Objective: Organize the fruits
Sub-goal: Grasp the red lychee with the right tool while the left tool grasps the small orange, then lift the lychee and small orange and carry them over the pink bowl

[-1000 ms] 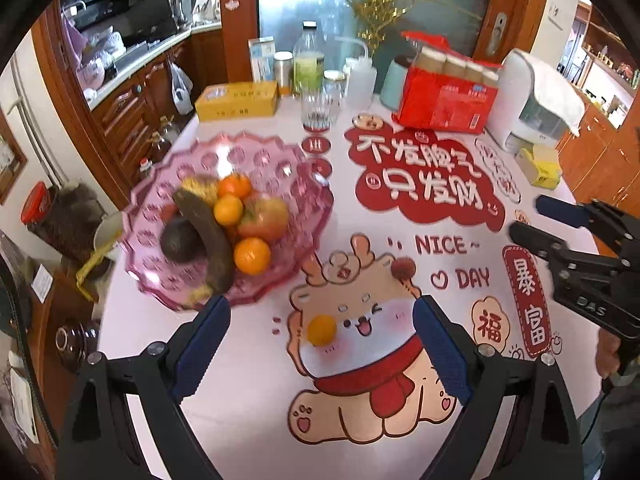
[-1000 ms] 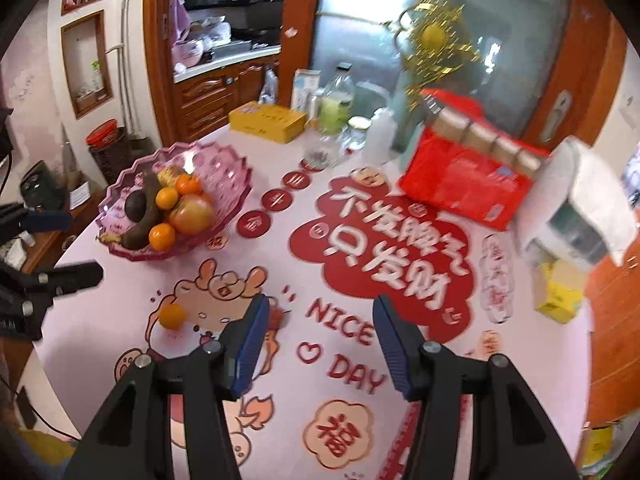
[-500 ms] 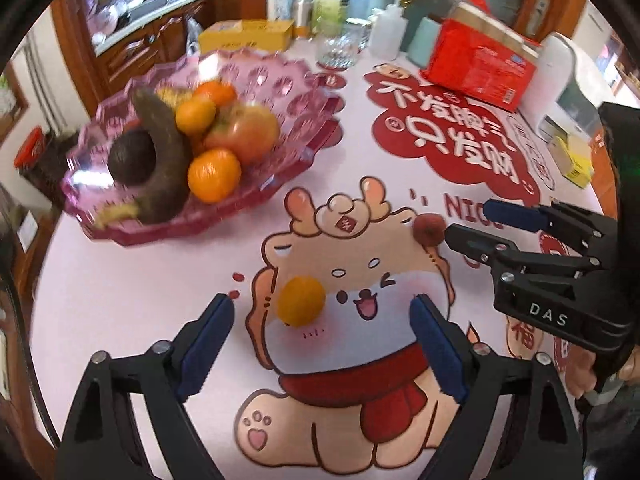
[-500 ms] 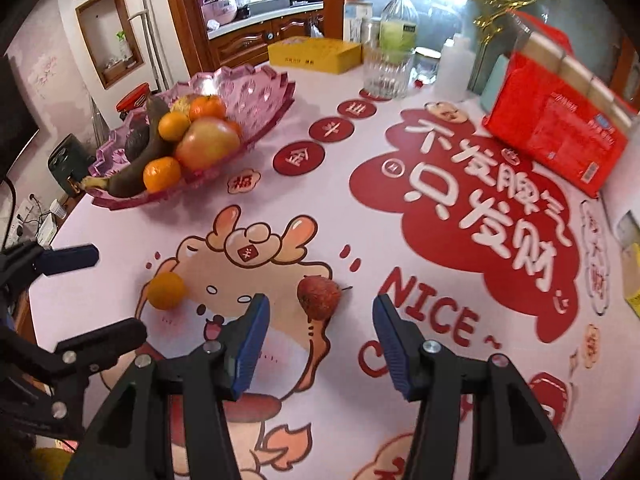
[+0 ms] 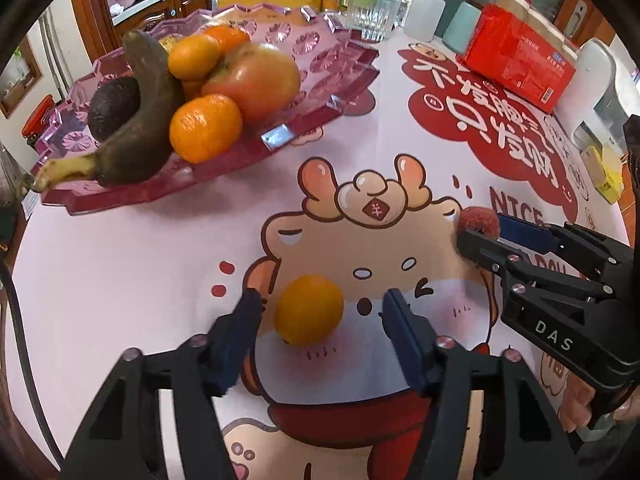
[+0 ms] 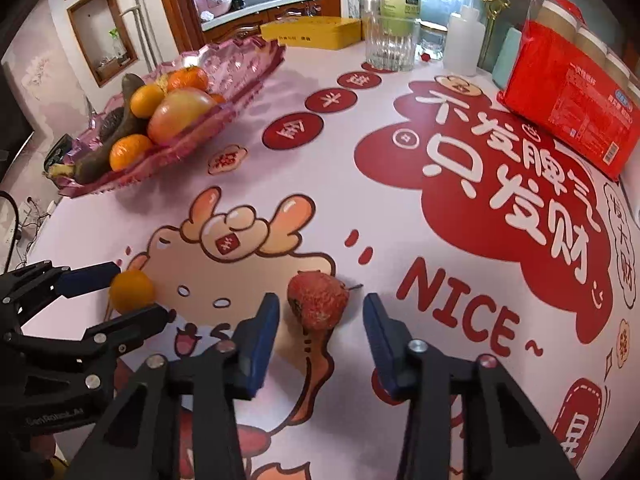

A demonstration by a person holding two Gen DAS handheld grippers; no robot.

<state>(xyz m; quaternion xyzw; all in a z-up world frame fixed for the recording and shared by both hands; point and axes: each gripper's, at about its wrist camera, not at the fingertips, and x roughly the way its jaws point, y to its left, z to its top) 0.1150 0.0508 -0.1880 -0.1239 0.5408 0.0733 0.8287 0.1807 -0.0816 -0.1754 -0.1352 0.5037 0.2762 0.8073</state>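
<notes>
Both claws are narrowing on loose fruit on the printed tabletop (image 5: 120, 272): left claw (image 5: 320, 316) straddling, not yet gripping, the small round orange (image 5: 309, 309); right claw (image 6: 318, 316) likewise around the bumpy red lychee (image 6: 318, 300). Next: clamping, lifting toward the far-left pink glass fruit dish (image 5: 320, 60).

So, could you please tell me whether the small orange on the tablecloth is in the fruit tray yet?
Out. The small orange lies on the tablecloth, apart from the pink tray.
</notes>
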